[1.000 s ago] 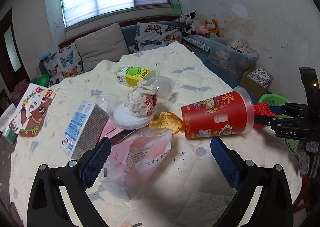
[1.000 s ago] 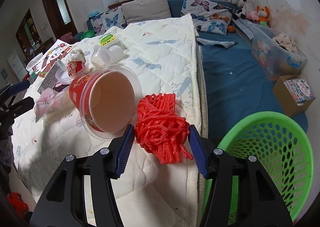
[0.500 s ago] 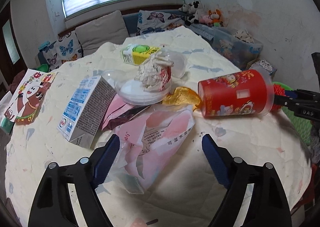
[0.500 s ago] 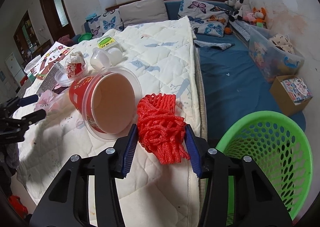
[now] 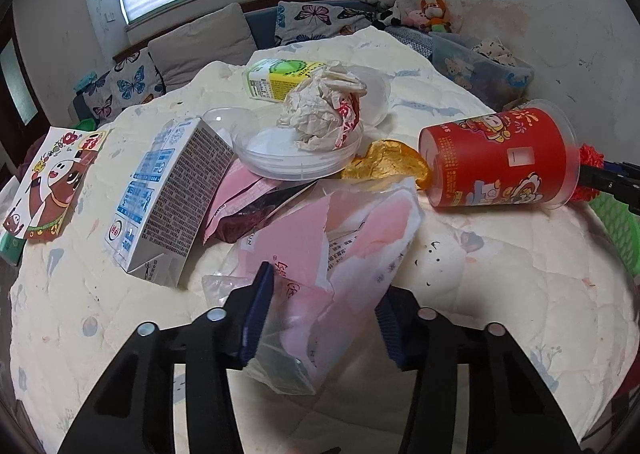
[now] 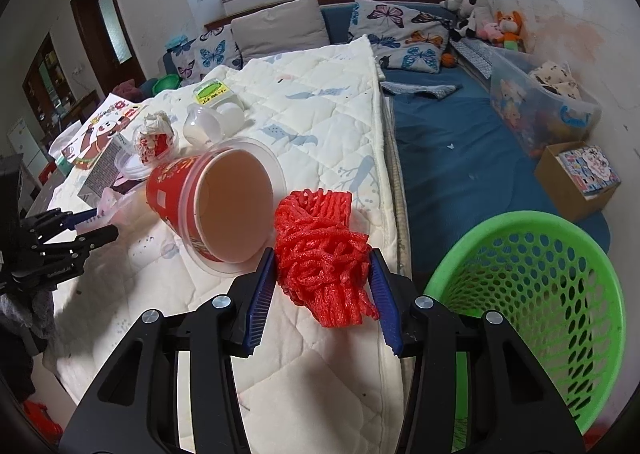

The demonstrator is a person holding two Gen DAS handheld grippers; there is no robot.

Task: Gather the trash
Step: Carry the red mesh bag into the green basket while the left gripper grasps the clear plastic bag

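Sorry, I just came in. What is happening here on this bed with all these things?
A person is collecting trash from a quilt-covered bed with two hand-held grippers. The right hand-held gripper is shut on a red foam net, next to the green basket. The left hand-held gripper has just been closing around a pink plastic bag; its pads seem to touch it. A red cup, cartons and wrappers still lie on the bed.

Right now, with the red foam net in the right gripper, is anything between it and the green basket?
Nothing visible is. The right gripper is shut on the red foam net at the quilt's edge, and the green basket stands open just beside it, below the edge. The red cup lies on the opposite side.
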